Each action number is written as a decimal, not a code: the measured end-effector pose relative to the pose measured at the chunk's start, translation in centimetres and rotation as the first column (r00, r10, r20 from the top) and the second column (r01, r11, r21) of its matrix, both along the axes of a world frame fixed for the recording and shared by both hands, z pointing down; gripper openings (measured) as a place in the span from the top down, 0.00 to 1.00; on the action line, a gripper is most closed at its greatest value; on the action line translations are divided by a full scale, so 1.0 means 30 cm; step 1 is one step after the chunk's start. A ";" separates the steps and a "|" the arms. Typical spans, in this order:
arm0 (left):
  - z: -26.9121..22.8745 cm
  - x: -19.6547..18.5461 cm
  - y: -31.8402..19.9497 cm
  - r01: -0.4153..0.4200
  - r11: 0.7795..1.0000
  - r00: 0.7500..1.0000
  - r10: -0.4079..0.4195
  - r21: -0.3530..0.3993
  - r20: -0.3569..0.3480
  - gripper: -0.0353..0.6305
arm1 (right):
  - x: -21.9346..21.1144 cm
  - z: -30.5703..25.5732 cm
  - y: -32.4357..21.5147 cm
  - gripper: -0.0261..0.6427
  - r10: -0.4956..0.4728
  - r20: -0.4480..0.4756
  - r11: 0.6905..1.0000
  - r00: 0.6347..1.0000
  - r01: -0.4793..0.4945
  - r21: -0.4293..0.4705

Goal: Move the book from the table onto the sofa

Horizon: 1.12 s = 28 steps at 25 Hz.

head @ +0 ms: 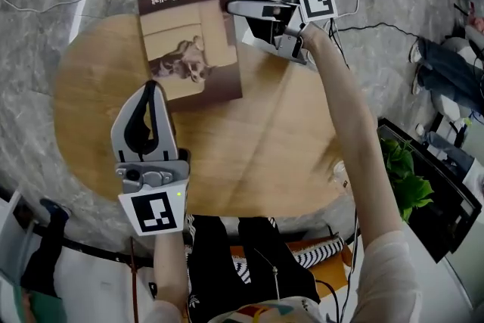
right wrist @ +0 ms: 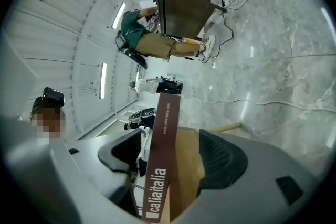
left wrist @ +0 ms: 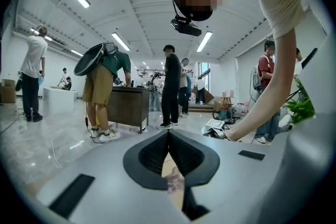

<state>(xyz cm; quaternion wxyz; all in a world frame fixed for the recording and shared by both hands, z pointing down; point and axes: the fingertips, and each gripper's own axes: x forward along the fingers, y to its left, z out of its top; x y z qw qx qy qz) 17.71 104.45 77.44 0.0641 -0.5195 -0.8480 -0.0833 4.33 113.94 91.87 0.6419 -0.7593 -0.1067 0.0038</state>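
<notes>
In the head view, the book (head: 189, 38) lies flat on the round table (head: 272, 155). Its far end hangs over the rim, and no sofa shows. The right tongs (head: 233, 7) lie level against the book's right edge. The left tongs (head: 151, 91) rest with their tips at its near edge.

In the left gripper view, the left tongs (left wrist: 168, 136) are pressed together tip to tip and pinch nothing. A sliver of the cover (left wrist: 176, 182) shows just below them.

In the right gripper view, the right tongs (right wrist: 170, 152) are spread wide with the book's spine (right wrist: 160, 165) standing between the pads. It sits nearer one pad, and bare table (right wrist: 186, 165) shows before the other, so we judge nothing is gripped yet.

To do this step well, we would push the right tongs deeper over the edge and centre the spine. Then we would close squarely, so the cover and pages are clamped together before lifting. The left tongs could steady the near edge.
</notes>
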 end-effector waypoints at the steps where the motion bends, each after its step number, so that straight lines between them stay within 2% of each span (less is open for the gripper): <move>1: 0.009 -0.003 -0.004 -0.004 1.000 1.000 0.004 0.004 0.004 0.94 | 0.018 0.012 -0.010 0.43 -0.012 -0.014 1.000 1.000 0.012 0.005; 9: 0.023 -0.005 -0.007 -0.018 1.000 1.000 0.018 0.015 0.018 0.94 | 0.102 0.008 -0.033 0.45 -0.084 -0.058 0.996 0.995 0.083 -0.008; 10: 0.022 -0.007 -0.006 -0.019 1.000 1.000 0.019 0.015 0.016 0.94 | 0.109 0.001 -0.031 0.50 -0.085 -0.067 0.996 0.994 0.084 -0.008; 11: 0.020 -0.011 -0.005 -0.020 1.000 1.000 0.020 0.014 0.015 0.94 | 0.116 -0.010 -0.028 0.64 -0.085 -0.080 0.996 0.993 0.084 -0.011; 12: 0.018 -0.016 -0.004 -0.022 1.000 1.000 0.022 0.010 0.015 0.94 | 0.123 -0.022 -0.024 0.69 -0.085 -0.092 0.996 0.992 0.084 -0.016; 15: 0.006 -0.030 -0.003 -0.024 1.000 1.000 0.023 0.004 0.018 0.94 | 0.127 -0.038 -0.023 0.70 -0.082 -0.098 0.997 0.992 0.081 -0.021; 21: -0.031 -0.035 0.002 -0.024 1.000 1.000 0.024 0.003 0.010 0.94 | 0.109 -0.070 -0.016 0.72 -0.010 -0.106 1.000 0.994 0.010 -0.003; 28: -0.152 -0.059 0.025 -0.027 0.998 1.000 0.027 -0.051 0.010 0.94 | 0.095 -0.206 0.013 0.73 0.045 -0.077 0.995 0.996 -0.051 -0.084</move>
